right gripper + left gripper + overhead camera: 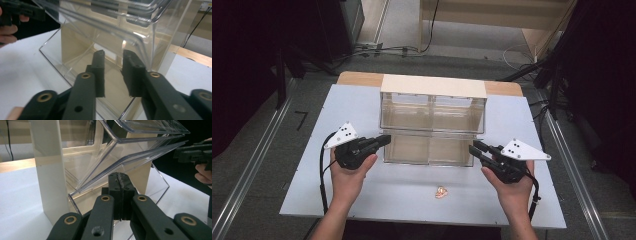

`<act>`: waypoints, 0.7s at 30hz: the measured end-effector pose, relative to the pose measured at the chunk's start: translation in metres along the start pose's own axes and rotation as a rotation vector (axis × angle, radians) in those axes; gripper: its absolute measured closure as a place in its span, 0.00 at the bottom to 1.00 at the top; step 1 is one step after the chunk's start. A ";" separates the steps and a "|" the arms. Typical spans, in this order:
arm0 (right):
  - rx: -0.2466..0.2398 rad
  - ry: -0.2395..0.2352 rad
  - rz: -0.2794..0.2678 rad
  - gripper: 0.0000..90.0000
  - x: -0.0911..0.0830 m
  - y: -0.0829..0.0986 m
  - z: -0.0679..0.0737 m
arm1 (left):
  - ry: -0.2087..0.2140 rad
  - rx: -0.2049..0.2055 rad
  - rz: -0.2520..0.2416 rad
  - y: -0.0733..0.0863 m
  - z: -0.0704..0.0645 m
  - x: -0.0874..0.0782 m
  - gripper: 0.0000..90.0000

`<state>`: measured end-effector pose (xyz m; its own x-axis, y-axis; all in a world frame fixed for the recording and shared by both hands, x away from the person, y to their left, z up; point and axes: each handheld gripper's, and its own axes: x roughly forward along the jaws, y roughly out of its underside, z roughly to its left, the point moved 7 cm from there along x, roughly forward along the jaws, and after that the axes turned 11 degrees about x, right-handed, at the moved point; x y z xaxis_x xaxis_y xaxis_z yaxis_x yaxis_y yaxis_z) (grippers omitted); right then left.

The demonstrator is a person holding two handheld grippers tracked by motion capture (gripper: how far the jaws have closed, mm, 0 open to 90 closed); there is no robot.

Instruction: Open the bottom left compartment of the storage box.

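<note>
A cream-framed cabinet [433, 86] with clear tilt-out bins stands mid-table. Its lower clear bin [429, 149] is tipped out toward me. My left gripper [384, 139] sits at that bin's left end; in the left gripper view its jaws [120, 178] are pressed together just in front of the tilted clear bin [130, 157], with nothing seen between them. My right gripper [472, 148] is at the bin's right end, open [113, 53], with the bin's clear wall [75, 50] right beyond its fingertips. A small orange-pink item [441, 192] lies on the table in front of the bin.
The white table [362, 195] has bare surface in front of and beside the cabinet. Metal rails [257, 160] run along both sides on the floor. Cables [377, 50] lie behind the table. The cabinet's cream side wall [48, 170] stands close to the left gripper.
</note>
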<state>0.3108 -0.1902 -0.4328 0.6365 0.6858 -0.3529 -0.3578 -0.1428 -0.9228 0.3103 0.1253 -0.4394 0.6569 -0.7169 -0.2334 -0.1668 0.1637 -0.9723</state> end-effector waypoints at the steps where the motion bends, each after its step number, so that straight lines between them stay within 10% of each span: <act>1: 0.000 0.000 0.000 0.73 0.000 0.000 0.000 | 0.001 -0.002 -0.002 0.000 0.000 0.000 1.00; 21: 0.039 -0.080 0.146 0.37 0.002 0.030 0.025 | 0.016 -0.018 -0.020 -0.003 0.001 -0.004 1.00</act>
<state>0.2843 -0.1748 -0.4577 0.5200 0.7145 -0.4681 -0.4695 -0.2188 -0.8554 0.3087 0.1281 -0.4358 0.6488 -0.7304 -0.2136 -0.1672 0.1370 -0.9764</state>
